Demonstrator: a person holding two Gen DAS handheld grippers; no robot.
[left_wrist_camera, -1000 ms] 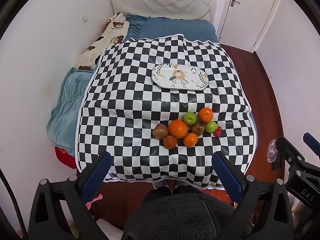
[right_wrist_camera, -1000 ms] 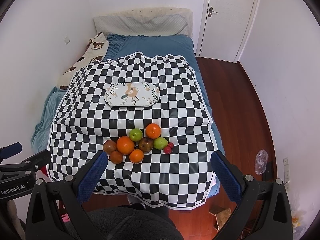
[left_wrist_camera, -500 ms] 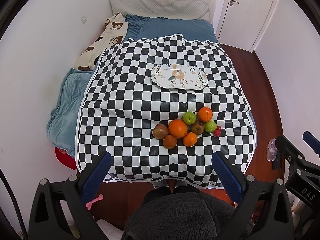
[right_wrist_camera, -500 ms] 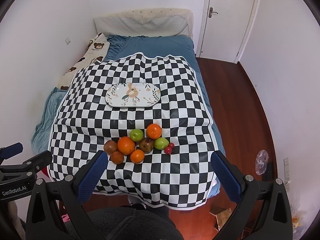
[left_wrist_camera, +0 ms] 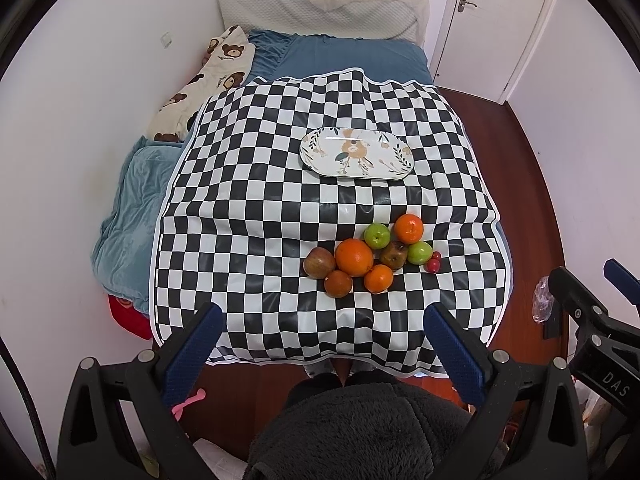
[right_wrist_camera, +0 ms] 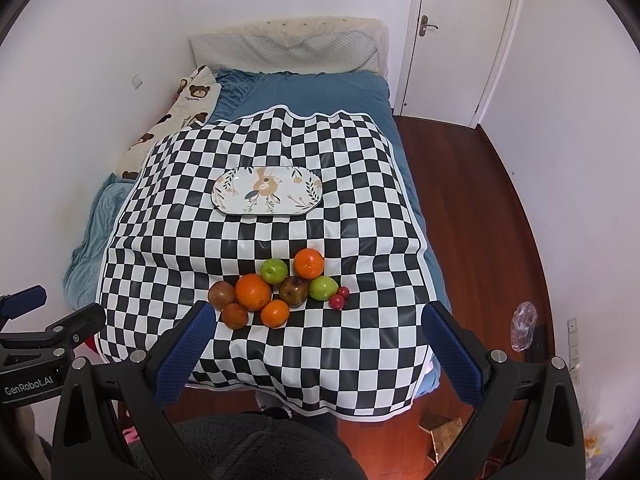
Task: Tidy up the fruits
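Observation:
A cluster of fruit lies on the checkered cloth (left_wrist_camera: pixel 248 200): a large orange (left_wrist_camera: pixel 354 257) (right_wrist_camera: pixel 253 291), smaller oranges (left_wrist_camera: pixel 409 228), two green apples (left_wrist_camera: pixel 377 235) (right_wrist_camera: pixel 274 271), reddish-brown apples (left_wrist_camera: pixel 319 262), and two small red fruits (left_wrist_camera: pixel 433 264) (right_wrist_camera: pixel 338 299). An empty oval floral plate (left_wrist_camera: pixel 356 153) (right_wrist_camera: pixel 267 190) sits farther back on the cloth. My left gripper (left_wrist_camera: pixel 324 320) and right gripper (right_wrist_camera: pixel 316 320) are both open and empty, held high above the cloth's near edge.
The cloth covers a table beside a bed with blue bedding (right_wrist_camera: pixel 312 92) and a bear-print pillow (left_wrist_camera: pixel 208 80). White walls stand on both sides, with a door (right_wrist_camera: pixel 460 20) at back right. Wood floor (right_wrist_camera: pixel 472 208) runs along the right.
Both views have shifted only slightly; the fruit and plate have not moved and both grippers stay open.

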